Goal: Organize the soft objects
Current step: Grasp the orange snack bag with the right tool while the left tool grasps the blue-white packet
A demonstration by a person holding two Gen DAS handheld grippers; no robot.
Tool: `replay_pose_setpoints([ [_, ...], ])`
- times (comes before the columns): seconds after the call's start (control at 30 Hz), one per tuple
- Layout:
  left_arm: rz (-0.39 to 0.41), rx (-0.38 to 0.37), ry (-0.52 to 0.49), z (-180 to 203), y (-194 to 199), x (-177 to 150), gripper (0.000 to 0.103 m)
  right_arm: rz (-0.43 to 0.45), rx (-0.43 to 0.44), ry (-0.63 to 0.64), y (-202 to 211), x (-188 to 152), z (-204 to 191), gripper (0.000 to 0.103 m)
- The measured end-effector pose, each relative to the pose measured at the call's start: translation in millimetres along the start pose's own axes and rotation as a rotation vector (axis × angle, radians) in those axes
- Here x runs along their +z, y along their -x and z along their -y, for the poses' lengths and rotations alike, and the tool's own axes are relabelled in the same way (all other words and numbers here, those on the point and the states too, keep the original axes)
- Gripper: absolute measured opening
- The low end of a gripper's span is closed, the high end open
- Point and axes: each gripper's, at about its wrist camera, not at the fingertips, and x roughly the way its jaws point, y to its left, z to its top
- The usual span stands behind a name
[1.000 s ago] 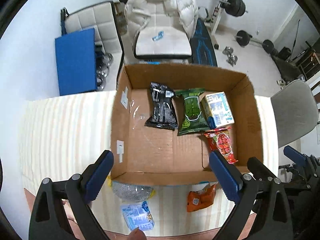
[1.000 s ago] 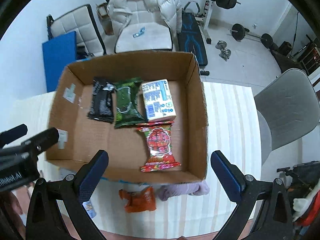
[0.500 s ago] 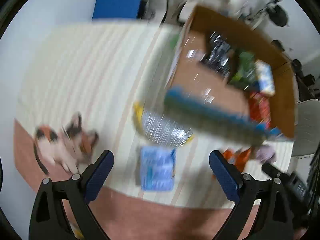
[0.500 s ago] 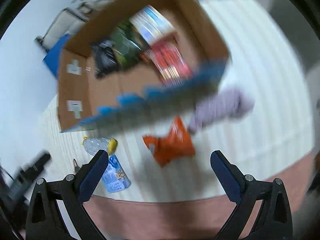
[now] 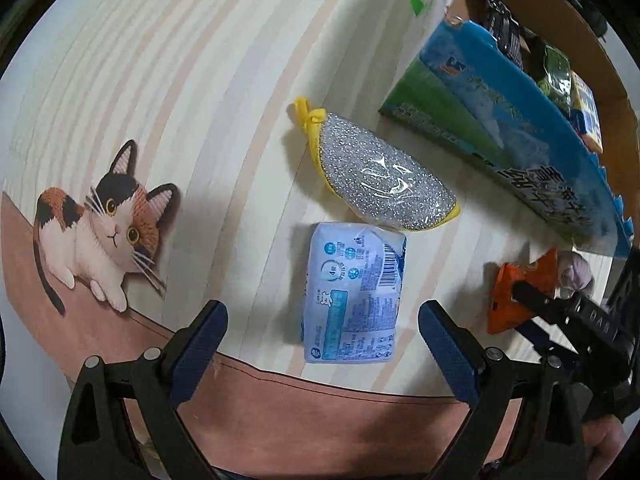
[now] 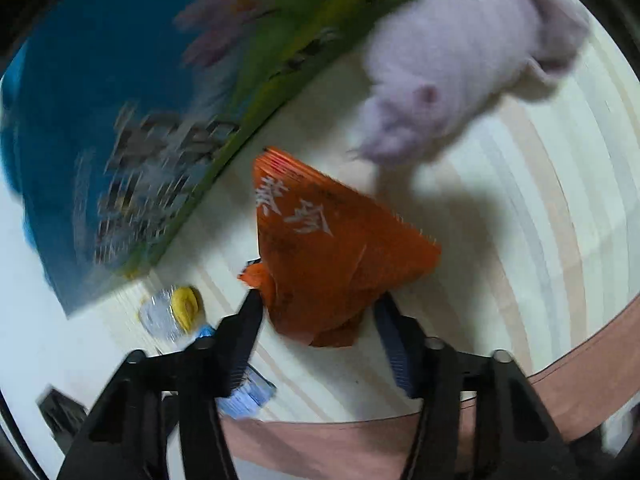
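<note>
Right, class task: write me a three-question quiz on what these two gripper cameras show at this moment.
1. True or false: the left gripper holds the blue tissue pack.
2. Which item sits between the right gripper's fingers: A) lilac plush toy B) orange packet C) silver scouring pad?
3. Fill in: the tablecloth shows a printed ____.

Key: 1 false, it is open around the pack; 2 B; 3 cat.

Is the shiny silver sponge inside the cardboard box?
No, the silver sponge lies on the striped table outside the box, touching the blue tissue pack.
</note>
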Motion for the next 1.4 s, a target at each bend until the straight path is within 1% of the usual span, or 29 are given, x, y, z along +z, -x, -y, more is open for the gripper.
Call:
replay_pose_setpoints([
  [0.07, -0.009, -0.003, -0.022, 2.6, -4.6, 0.4, 0.098, -0.026, -0.057, 0.122, 0.0, -2.8, -13.9, 0.054],
  [0.1, -0.013, 0.000, -0.033, 4.7, -6.7, 0.0, 0.098, -0.053, -0.091, 0.203, -2.1, -6.4, -20.5, 0.054],
  [0.17, -0.025, 0.011, -0.064, 10.6, -12.4, 0.9, 0.098, -0.115, -0.167, 0.365, -7.2, -17.5, -29.8, 0.054],
  [0.23, -0.037, 0.034, -0.105, 18.0, -20.3, 1.6, 0.098, -0.159, -0.265, 0.521, -9.8, -33.9, -34.1, 0.054],
  [0.3, -0.055, 0.057, -0.137, 28.6, -32.8, -0.2, 0.098, -0.176, -0.348, 0.626, -10.4, -48.3, -33.5, 0.054],
  [0.37, -0.084, 0.083, -0.163, 38.0, -48.6, -1.1, 0.098, -0.188, -0.412, 0.685, -12.8, -58.5, -32.0, 0.054],
  [0.43, -0.097, 0.100, -0.173, 45.2, -60.6, -2.3, 0.098, -0.179, -0.417, 0.676, -14.8, -61.2, -30.3, 0.060],
  [0.47, -0.093, 0.098, -0.176, 47.5, -64.1, -2.0, 0.094, -0.174, -0.407, 0.663, -15.9, -62.5, -31.2, 0.069],
  [0.5, -0.088, 0.100, -0.175, 48.9, -66.2, -2.4, 0.090, -0.166, -0.393, 0.646, -15.6, -63.7, -30.4, 0.075],
  [0.53, -0.088, 0.110, -0.172, 49.5, -69.8, -3.5, 0.079, -0.150, -0.375, 0.622, -13.8, -64.8, -28.5, 0.075],
  [0.57, -0.098, 0.116, -0.170, 50.2, -73.9, -4.1, 0.069, -0.133, -0.358, 0.595, -11.1, -63.2, -27.1, 0.075],
  [0.6, -0.108, 0.109, -0.166, 50.6, -78.8, -5.9, 0.066, -0.118, -0.344, 0.570, -7.4, -60.9, -24.9, 0.075],
  [0.63, -0.114, 0.113, -0.164, 50.6, -81.7, -7.4, 0.066, -0.106, -0.330, 0.542, -5.3, -58.3, -22.6, 0.075],
  [0.7, -0.096, 0.105, -0.157, 49.8, -81.6, -10.5, 0.064, -0.085, -0.310, 0.492, -4.3, -51.9, -18.3, 0.075],
  [0.77, -0.089, 0.092, -0.147, 46.5, -78.3, -12.9, 0.054, -0.073, -0.292, 0.443, -3.8, -47.5, -13.0, 0.075],
  [0.87, -0.086, 0.090, -0.143, 48.6, -77.6, -14.1, 0.045, -0.049, -0.278, 0.406, -2.6, -42.3, -4.3, 0.075],
  [0.9, -0.083, 0.087, -0.138, 49.1, -77.0, -15.3, 0.043, -0.043, -0.269, 0.397, 0.2, -38.5, -1.9, 0.072],
  [0.93, -0.080, 0.086, -0.134, 49.4, -75.4, -16.3, 0.041, -0.038, -0.264, 0.390, 2.1, -31.2, -0.9, 0.066],
  [0.97, -0.078, 0.080, -0.133, 45.3, -67.5, -16.6, 0.040, -0.031, -0.268, 0.394, 5.3, -29.3, 1.6, 0.050],
  [1.03, -0.074, 0.069, -0.132, 46.7, -64.0, -24.7, 0.039, -0.026, -0.274, 0.422, 11.0, -28.1, -1.2, 0.045],
  [1.17, -0.062, 0.040, -0.144, 56.5, -52.6, -40.4, 0.039, -0.026, -0.290, 0.469, 17.3, -36.6, -7.2, 0.040],
  [1.23, -0.049, 0.021, -0.158, 62.9, -43.0, -49.9, 0.039, -0.029, -0.277, 0.478, 19.1, -43.1, -8.6, 0.038],
  [1.27, -0.037, 0.007, -0.167, 65.7, -35.5, -54.6, 0.039, -0.031, -0.271, 0.480, 21.0, -44.2, -8.4, 0.035],
  [1.33, -0.013, -0.014, -0.183, 72.4, -21.3, -60.7, 0.039, -0.023, -0.257, 0.498, 21.4, -58.3, -14.4, 0.034],
  [1.4, 0.024, -0.028, -0.206, 81.3, -1.4, -66.9, 0.039, -0.007, -0.249, 0.525, 34.0, -64.1, -17.8, 0.033],
])
